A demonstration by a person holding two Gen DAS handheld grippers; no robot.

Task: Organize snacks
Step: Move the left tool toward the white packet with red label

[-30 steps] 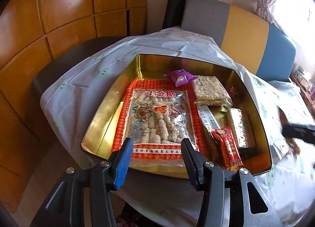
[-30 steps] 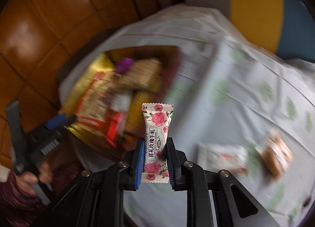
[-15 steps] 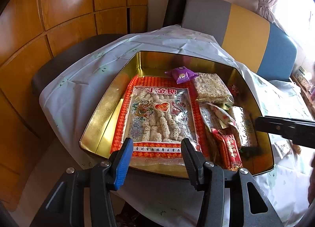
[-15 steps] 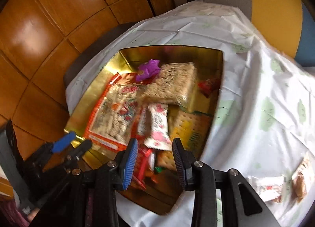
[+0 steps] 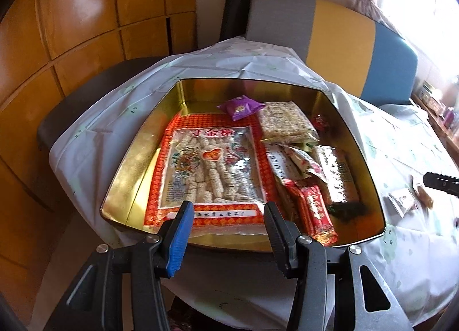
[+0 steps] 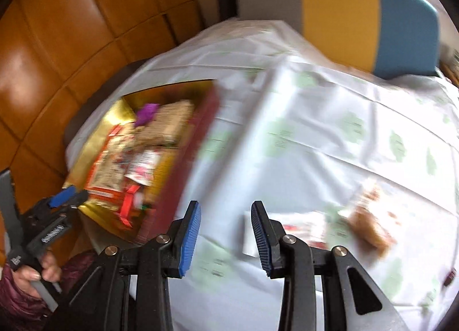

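Left gripper [image 5: 226,233]: jaws apart, nothing between them, at the near rim of the tin.
Right gripper [image 6: 225,237]: jaws apart and empty, over the tablecloth [image 6: 315,130].
Gold tin [image 5: 134,164]: on the cloth, filled with snack packets.
Loose snacks [image 6: 370,222]: on the cloth, right of the tin.
Behind: striped chair [image 5: 344,44], wooden panels [image 5: 86,15].

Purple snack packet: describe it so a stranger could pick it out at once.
Find the gold tin on the white-clothed table. At its far end, beyond the big red-bordered bag and left of the pale rice-cake block, lies the purple snack packet. It is the only purple wrapper there.
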